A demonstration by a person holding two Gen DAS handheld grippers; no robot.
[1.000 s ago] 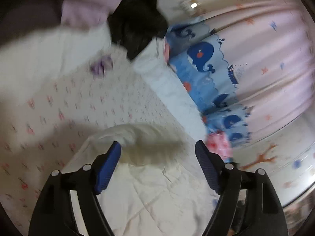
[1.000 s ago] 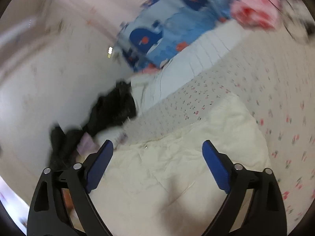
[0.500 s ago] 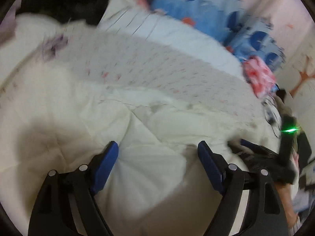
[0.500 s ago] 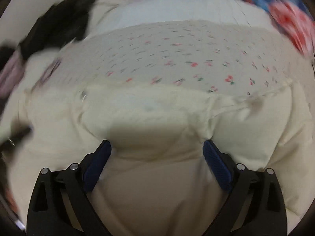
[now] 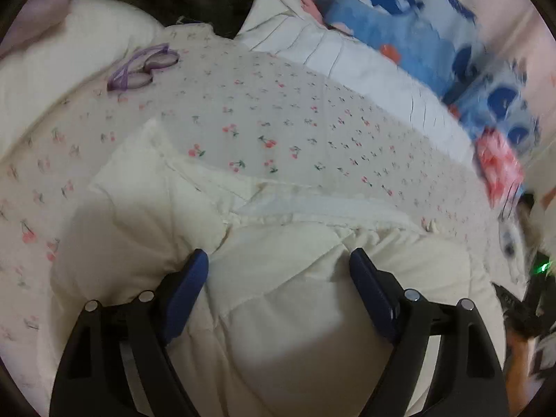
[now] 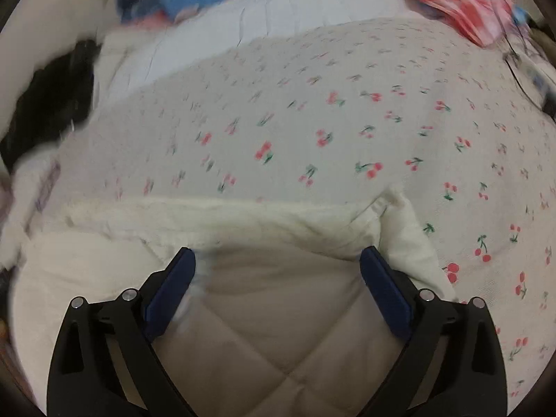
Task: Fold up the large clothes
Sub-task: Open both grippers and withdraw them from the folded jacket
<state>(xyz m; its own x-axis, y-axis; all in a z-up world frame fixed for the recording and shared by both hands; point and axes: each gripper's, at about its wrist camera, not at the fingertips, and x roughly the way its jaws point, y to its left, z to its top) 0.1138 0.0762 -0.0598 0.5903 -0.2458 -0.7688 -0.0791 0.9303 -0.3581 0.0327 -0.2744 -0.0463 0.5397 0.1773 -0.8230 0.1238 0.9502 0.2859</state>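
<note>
Cream quilted coat [image 5: 285, 299] lay on cherry-print bed [image 5: 278, 118], directly under both. Left gripper [image 5: 279, 260] and right gripper [image 6: 278, 260] gaped wide, padding between fingers, nothing clamped.

Cream quilted padded jacket [image 5: 285, 305], matt cherry-print cotton sheet [image 6: 312, 111]
</note>
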